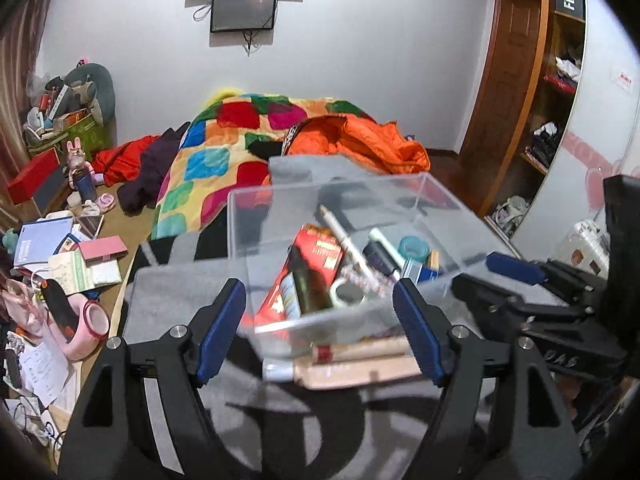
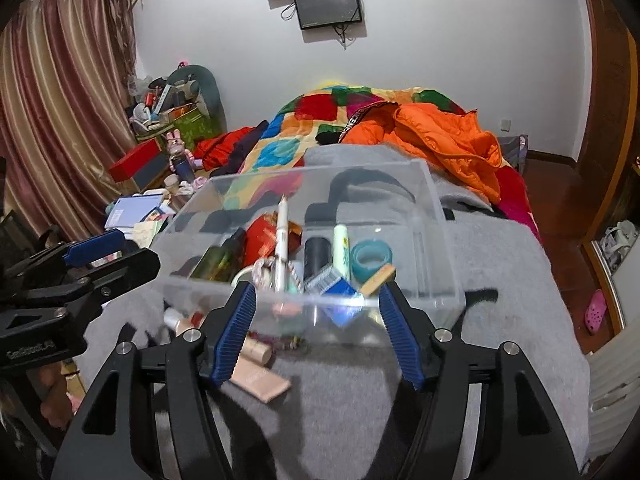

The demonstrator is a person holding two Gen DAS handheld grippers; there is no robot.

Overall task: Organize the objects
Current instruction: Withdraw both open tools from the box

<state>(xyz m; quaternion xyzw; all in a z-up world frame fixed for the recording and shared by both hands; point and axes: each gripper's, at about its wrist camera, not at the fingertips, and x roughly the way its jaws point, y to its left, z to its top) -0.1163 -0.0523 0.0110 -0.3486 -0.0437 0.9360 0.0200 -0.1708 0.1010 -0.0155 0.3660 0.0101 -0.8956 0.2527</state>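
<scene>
Clear bin (image 1: 440,216) on grey blanket (image 2: 500,280), collecting bottle, pens, tape for tidying; beige tubes (image 1: 352,372) lie outside just beside it, likely next; left gripper (image 1: 320,332) and right gripper (image 2: 316,332): jaws apart, empty.

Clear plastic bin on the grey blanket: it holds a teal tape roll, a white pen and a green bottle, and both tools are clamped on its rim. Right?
Not quite. The contents are right, but neither tool grips the clear plastic bin. The left tool and right tool both stand open, shown in each wrist view.
</scene>
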